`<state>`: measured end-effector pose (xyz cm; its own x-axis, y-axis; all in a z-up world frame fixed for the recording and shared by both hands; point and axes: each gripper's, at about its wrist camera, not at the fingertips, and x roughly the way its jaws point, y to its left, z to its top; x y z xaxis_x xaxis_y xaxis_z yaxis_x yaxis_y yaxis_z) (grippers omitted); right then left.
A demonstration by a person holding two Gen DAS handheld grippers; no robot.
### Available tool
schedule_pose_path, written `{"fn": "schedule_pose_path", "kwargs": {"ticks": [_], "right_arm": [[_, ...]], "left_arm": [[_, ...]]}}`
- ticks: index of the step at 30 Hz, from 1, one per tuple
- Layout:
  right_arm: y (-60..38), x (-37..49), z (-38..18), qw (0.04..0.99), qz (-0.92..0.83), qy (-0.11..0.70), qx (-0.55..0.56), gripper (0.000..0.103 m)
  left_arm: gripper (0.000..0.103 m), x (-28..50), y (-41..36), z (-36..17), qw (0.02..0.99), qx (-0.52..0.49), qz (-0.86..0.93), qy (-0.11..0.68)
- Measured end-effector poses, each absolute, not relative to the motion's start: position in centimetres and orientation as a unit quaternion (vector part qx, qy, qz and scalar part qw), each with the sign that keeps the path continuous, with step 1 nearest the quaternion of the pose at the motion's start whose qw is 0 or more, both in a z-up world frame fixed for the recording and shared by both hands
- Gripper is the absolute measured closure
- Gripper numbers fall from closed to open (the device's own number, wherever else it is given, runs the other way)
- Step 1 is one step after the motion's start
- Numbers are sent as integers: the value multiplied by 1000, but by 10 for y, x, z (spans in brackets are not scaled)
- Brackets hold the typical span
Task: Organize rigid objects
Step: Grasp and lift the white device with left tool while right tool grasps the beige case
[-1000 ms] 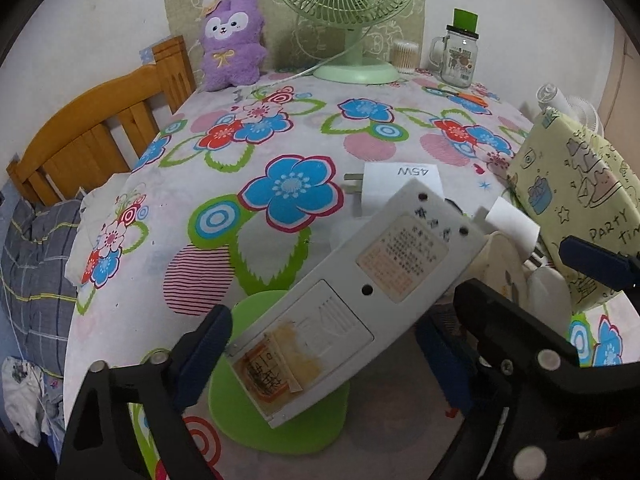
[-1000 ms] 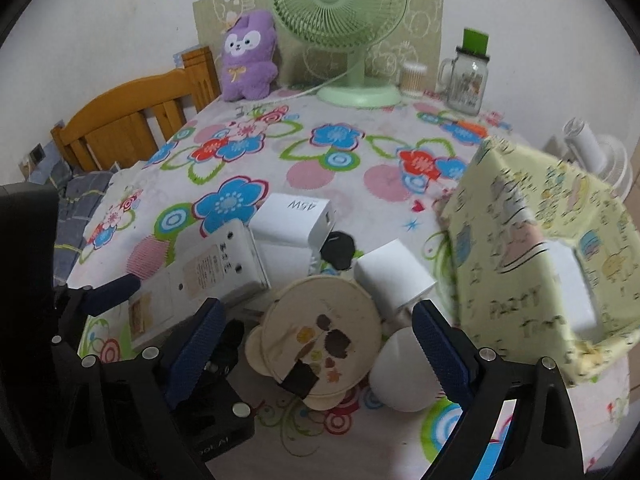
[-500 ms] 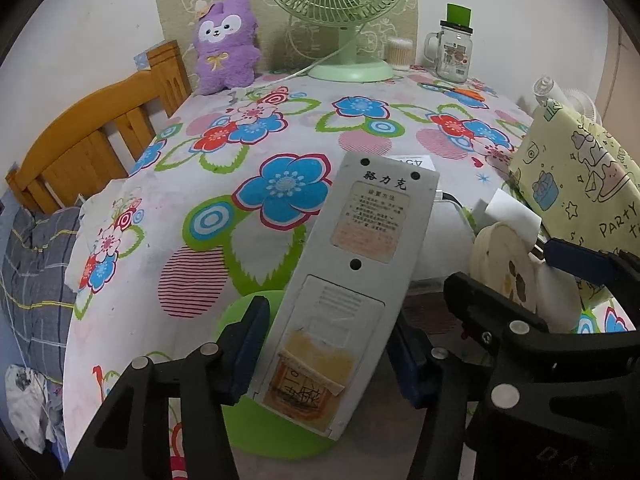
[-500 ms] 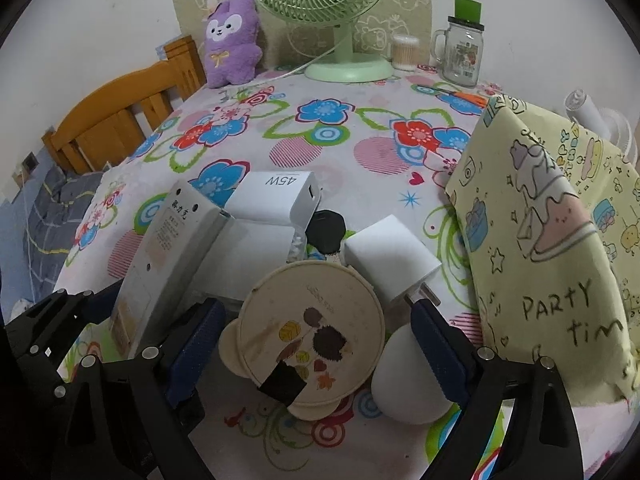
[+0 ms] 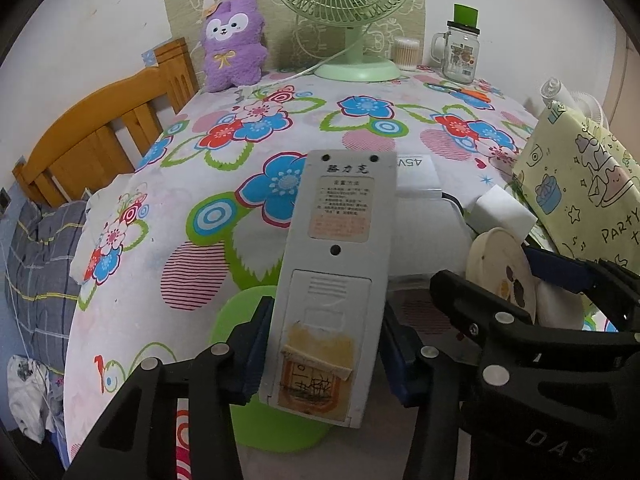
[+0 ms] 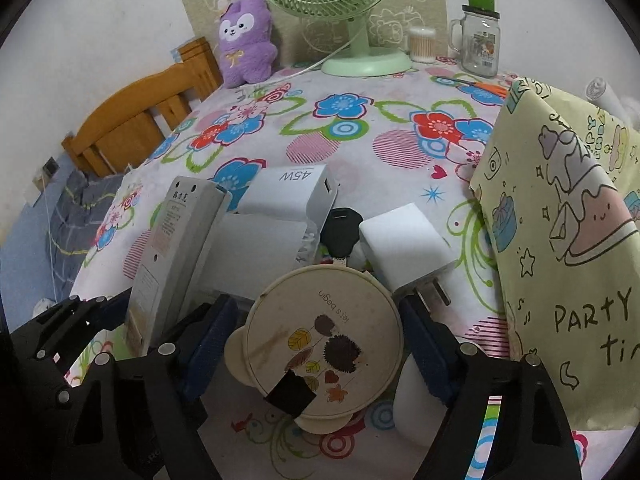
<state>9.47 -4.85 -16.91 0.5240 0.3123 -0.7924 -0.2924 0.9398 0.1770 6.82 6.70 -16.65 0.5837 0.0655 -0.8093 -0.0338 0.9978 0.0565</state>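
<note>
Pads (image 5: 256, 354) of the left gripper (image 5: 324, 350) press both long edges of the remote (image 5: 336, 272) near its taped, battery-cover end — the jaws have just been closing and now clamp it. Its long axis runs straight ahead from between the fingers, back face up, the end with two small holes pointing away toward the fan (image 5: 348, 12) at the far edge of the table (image 5: 192, 208). The held end is raised above a green patch of cloth, and the gripper tilts steeply downward. Beyond the remote's far end lies a white charger (image 5: 416, 178) marked 45W; to the right of the fingers stand a second white plug (image 5: 506, 214) and the round lid (image 5: 502, 272).

The right gripper (image 6: 316, 350) straddles that lid (image 6: 324, 340) — jaws fairly wide and lately narrowing, blue pads (image 6: 206, 350) beside each rim, contact not clear enough to call. The lid lies flat with its hedgehog print up, a black tab at its near edge. Just ahead of the fingers sit a black fob (image 6: 340, 230), the plug (image 6: 404, 246) with prongs toward the right finger, and the charger (image 6: 290, 196). Left of the fingers the remote (image 6: 172, 252) rises aslant in the other gripper (image 6: 92, 328). To the right stands a yellow bag (image 6: 568, 240) reading PARTY. Farthest out are a purple plush (image 6: 246, 42) and a jar (image 6: 480, 44).
</note>
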Motion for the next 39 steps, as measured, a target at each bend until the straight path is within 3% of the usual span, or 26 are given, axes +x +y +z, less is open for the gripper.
{"fn": "schedule_pose_path", "kwargs": {"ticks": [39], "right_arm": [[-50, 88, -169, 875, 153, 460, -5, 19]], "left_arm": [[53, 60, 58, -164, 888, 4, 11, 459]]}}
